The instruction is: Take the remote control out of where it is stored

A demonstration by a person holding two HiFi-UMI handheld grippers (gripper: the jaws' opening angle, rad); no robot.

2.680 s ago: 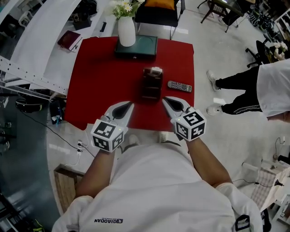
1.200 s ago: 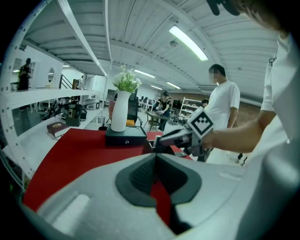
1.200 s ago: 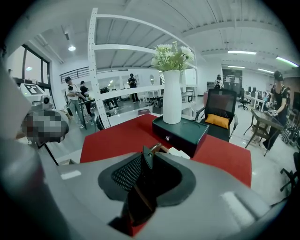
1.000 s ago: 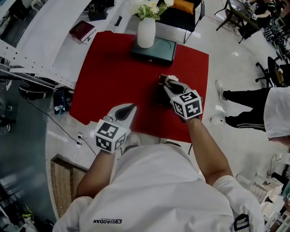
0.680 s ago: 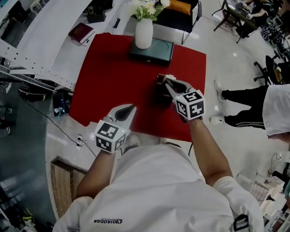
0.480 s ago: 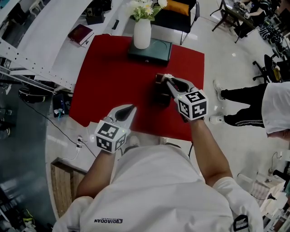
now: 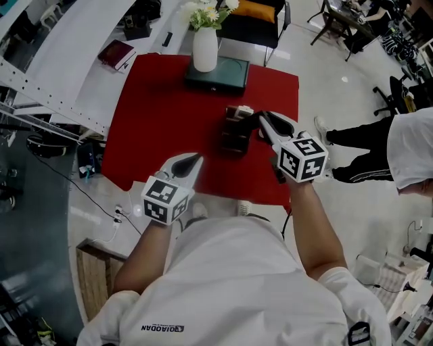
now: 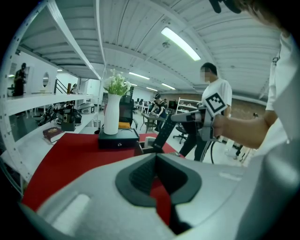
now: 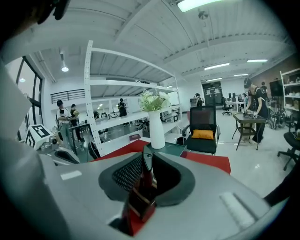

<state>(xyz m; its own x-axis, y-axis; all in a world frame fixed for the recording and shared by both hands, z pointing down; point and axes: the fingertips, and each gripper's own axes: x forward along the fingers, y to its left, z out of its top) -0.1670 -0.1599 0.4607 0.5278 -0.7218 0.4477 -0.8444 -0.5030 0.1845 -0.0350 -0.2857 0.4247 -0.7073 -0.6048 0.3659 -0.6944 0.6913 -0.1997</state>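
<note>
Here the right hand-held gripper (image 7: 264, 120) is clamped on the long, dark, slim remote control (image 8: 161, 133). Its own view shows the remote control (image 9: 146, 171) edge-on, pinched between the two ribbed pads. From the left gripper view the remote control hangs tilted. Its upper end is in the jaws, and its lower end is down at the top of the dark brown box-shaped holder (image 7: 235, 132). Whether that end is clear of the holder cannot be told. A small white item (image 7: 244, 109) pokes up from the holder's far side.

The left hand-held gripper (image 7: 193, 160) hovers over the near edge of the red-covered worktop (image 7: 155, 115), well apart from the holder. Its jaws are drawn together at the tips with nothing between them; only the red cover shows through the slot below the pads.

At the worktop's far edge a tall white vase of pale flowers (image 7: 205, 48) stands on a flat dark green box (image 7: 218, 73). Beyond that is a black chair with an orange cushion (image 7: 254, 10). A dark red book (image 7: 116, 54) lies on the white shelf to the left. A person in a white top and dark trousers (image 7: 399, 135) stands on the floor to the right.
</note>
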